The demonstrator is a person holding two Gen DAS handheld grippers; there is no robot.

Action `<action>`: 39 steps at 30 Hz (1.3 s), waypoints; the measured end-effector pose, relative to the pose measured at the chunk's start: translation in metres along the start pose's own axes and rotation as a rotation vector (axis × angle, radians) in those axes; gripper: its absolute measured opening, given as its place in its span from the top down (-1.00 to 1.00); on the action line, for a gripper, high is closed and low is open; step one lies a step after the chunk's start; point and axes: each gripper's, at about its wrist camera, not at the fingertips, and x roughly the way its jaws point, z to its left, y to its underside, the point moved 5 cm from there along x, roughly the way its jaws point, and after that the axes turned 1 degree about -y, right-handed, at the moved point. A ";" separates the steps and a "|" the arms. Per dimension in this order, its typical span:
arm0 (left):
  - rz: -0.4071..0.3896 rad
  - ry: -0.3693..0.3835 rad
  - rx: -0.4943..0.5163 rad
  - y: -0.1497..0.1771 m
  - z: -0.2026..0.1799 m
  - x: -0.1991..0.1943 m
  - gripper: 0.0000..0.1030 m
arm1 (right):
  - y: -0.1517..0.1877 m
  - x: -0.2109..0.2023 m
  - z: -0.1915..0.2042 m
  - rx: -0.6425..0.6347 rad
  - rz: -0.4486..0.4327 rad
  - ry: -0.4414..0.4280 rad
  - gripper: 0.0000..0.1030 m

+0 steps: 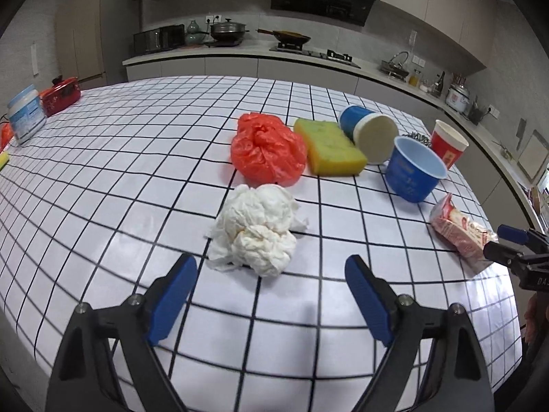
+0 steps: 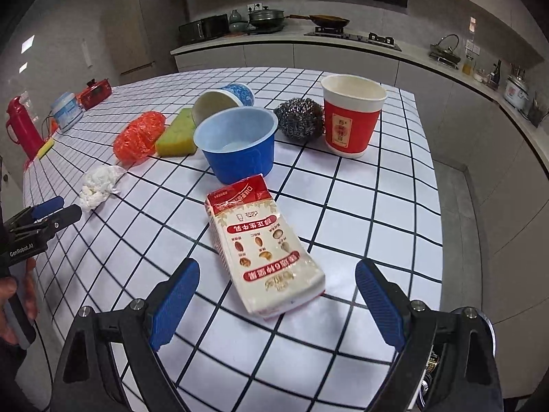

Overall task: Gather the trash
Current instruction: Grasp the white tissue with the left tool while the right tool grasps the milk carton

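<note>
A crumpled white tissue wad (image 1: pixel 257 228) lies on the checked tablecloth (image 1: pixel 103 178), just ahead of my left gripper (image 1: pixel 271 274), which is open with nothing between its blue pads. A red and white milk carton (image 2: pixel 264 250) lies flat in front of my right gripper (image 2: pixel 278 281), open, the carton's near end just ahead of the fingertips. Behind sit an orange plastic bag (image 1: pixel 267 149), a yellow-green sponge (image 1: pixel 329 146), a tipped blue cup (image 1: pixel 369 134), an upright blue bowl (image 2: pixel 238 142), a steel scourer (image 2: pixel 300 120) and a red paper cup (image 2: pixel 351 115).
At the table's far left stand a white jar (image 1: pixel 25 113), a small red pot (image 1: pixel 61 95) and a red flask (image 2: pixel 22 127). A kitchen counter with hob and pans runs behind. The table edge drops off to the right of the carton.
</note>
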 end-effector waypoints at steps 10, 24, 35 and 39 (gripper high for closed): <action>0.056 0.024 0.046 -0.017 0.009 0.034 -0.57 | -0.001 0.028 0.005 0.018 0.039 0.036 -0.73; 0.024 0.111 0.056 -0.018 -0.007 0.027 0.18 | 0.006 0.027 0.010 0.048 0.025 0.034 -0.09; 0.014 0.177 0.113 -0.009 -0.053 0.009 0.18 | 0.013 -0.003 -0.002 0.077 -0.030 0.052 -0.08; 0.013 0.202 0.140 -0.004 -0.078 0.004 0.18 | 0.021 -0.018 -0.016 0.090 -0.041 0.068 -0.08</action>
